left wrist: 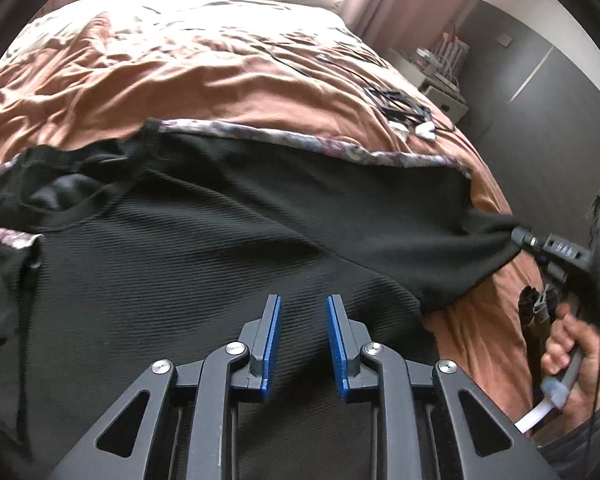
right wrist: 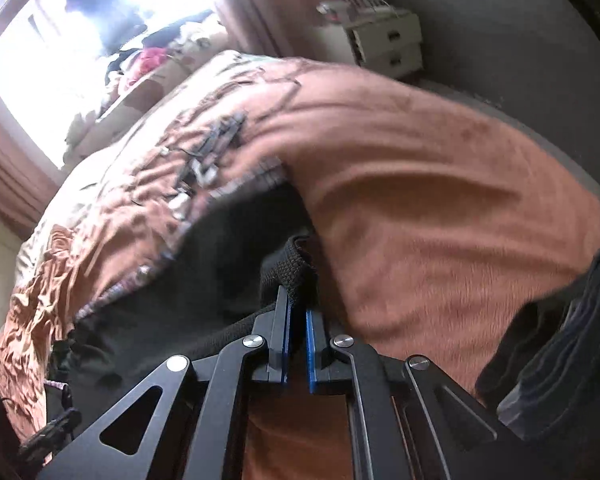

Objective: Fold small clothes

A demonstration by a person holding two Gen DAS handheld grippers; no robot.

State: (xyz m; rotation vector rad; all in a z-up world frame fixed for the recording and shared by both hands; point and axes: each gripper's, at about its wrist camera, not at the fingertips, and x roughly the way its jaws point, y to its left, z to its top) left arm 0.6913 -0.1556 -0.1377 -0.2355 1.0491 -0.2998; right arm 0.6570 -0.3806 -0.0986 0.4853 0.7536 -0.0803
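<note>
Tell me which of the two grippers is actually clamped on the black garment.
The right gripper: its blue pads pinch a corner of the black garment. The left gripper hovers open above it.

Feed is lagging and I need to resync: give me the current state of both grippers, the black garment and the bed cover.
Left gripper: open, empty, poised over the garment's middle.
Right gripper: shut on the garment's corner, pulling it taut toward the bed edge.
Black garment: spread out on the bed, not yet folded, patterned trim along its far edge.
Bed cover: orange-brown, wrinkled, under the garment.
</note>
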